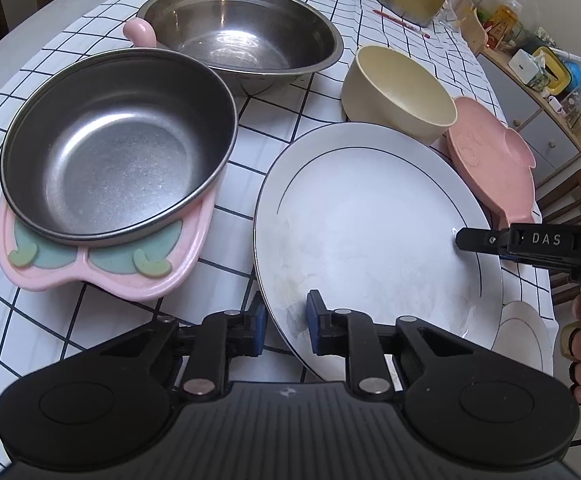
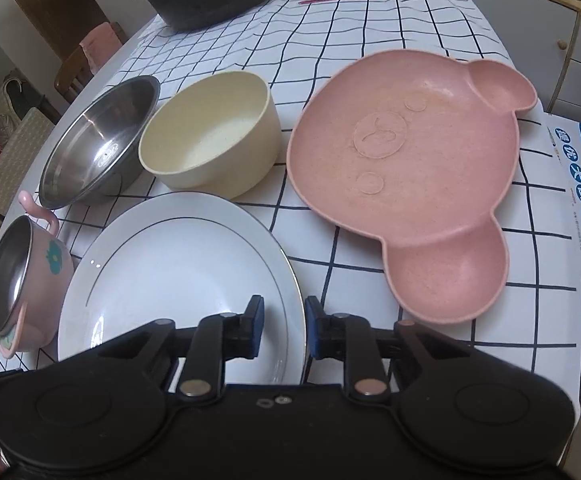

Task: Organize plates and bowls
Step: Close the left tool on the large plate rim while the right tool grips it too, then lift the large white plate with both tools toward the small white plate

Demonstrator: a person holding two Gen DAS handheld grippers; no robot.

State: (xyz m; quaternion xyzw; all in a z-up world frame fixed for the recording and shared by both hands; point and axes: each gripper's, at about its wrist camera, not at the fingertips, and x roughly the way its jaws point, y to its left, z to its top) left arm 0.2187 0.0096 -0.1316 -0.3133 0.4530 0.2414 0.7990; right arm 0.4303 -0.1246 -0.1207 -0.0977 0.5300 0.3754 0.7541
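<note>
The white plate (image 1: 370, 232) lies flat on the checked tabletop (image 1: 90, 320), face up, between the steel-lined pink bowl (image 1: 118, 148) on one side and the pink bear dish (image 2: 402, 176) on the other. The cream bowl (image 2: 214, 132) and the steel basin (image 1: 246, 36) stand just behind it. Being round, the plate has no long axis; its rim is the only place to take hold.

The left tool (image 1: 286, 320) straddles the plate's near rim, one pad outside the edge and one over the face, the jaws part open with a gap on either side, so nothing is gripped yet. The right tool (image 2: 282, 328) straddles the rim on the side facing the bear dish in the same way, also part open and holding nothing.

The plate looks like glazed ceramic: stiff, fairly heavy, slick and breakable. A pinch well over the rim on both sides, lifted level, should keep it from slipping or tipping. A second white plate (image 1: 524, 332) shows past the far edge, partly hidden.
</note>
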